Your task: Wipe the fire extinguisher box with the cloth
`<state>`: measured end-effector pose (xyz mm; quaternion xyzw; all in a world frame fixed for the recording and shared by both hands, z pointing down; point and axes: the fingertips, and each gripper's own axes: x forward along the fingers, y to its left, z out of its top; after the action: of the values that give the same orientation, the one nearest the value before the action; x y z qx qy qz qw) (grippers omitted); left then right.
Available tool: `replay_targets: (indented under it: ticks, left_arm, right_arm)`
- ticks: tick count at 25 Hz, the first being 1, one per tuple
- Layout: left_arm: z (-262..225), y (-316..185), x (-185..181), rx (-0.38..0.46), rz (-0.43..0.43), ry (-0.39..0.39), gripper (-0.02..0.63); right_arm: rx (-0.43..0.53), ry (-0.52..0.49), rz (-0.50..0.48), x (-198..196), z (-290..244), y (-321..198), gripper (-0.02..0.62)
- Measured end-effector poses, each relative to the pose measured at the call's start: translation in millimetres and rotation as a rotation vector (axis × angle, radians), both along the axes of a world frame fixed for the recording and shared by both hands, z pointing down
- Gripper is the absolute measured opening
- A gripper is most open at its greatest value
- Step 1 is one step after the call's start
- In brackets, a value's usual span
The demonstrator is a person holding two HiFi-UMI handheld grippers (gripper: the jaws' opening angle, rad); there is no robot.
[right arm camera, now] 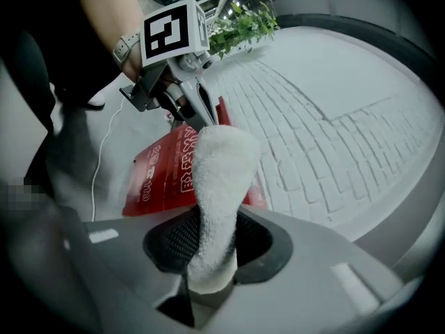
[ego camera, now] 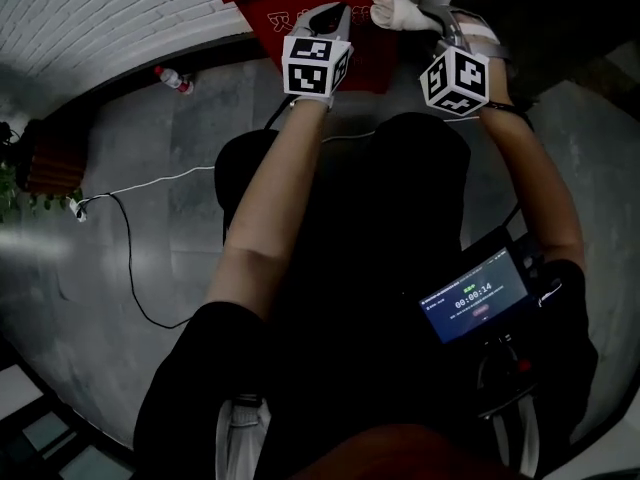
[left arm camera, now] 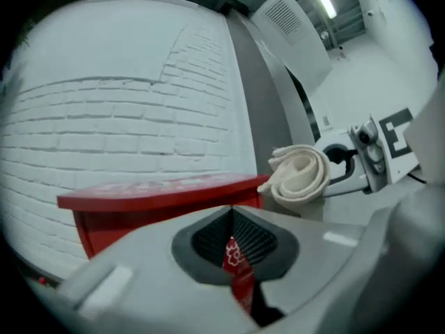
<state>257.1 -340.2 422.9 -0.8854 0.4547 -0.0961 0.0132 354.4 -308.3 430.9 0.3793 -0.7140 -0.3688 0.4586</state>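
The red fire extinguisher box [ego camera: 330, 13] stands on the floor against the white brick wall, straight ahead of me. My right gripper [ego camera: 432, 18] is shut on a folded white cloth [ego camera: 398, 10], held at the box's upper right corner. In the right gripper view the cloth [right arm camera: 219, 186] stands up between the jaws of my right gripper [right arm camera: 212, 245], with the box [right arm camera: 163, 172] behind it. My left gripper [ego camera: 328, 16] hovers over the box's front top edge. Its jaws are shut with nothing in them [left arm camera: 233, 241]. The left gripper view shows the box's lid [left arm camera: 160, 192] and the cloth [left arm camera: 299, 174] to the right.
A plastic bottle [ego camera: 174, 78] lies on the grey floor left of the box. A white cable [ego camera: 130, 233] trails across the floor to a dark planter [ego camera: 50, 158]. A device with a lit screen [ego camera: 474, 296] hangs at the person's waist.
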Motion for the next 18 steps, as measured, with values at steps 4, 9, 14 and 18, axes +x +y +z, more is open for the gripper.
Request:
replay_targets:
  ticks: [4, 9, 14, 18]
  left_arm:
    - [-45, 0, -60, 0.100, -0.092, -0.099, 0.002]
    - [-100, -3, -133, 0.199, -0.193, -0.081, 0.002]
    - [-123, -2, -185, 0.227, -0.209, -0.088, 0.002]
    - [-132, -12, -215, 0.234, -0.205, -0.069, 0.002]
  right_arm:
    - [0.051, -0.048, -0.066, -46, -56, 4, 0.110]
    - [0.093, -0.111, -0.130, -130, -105, -12, 0.110]
    - [0.119, -0.020, -0.151, -199, -122, -20, 0.110]
    - [0.118, 0.044, -0.156, -230, -121, -34, 0.110]
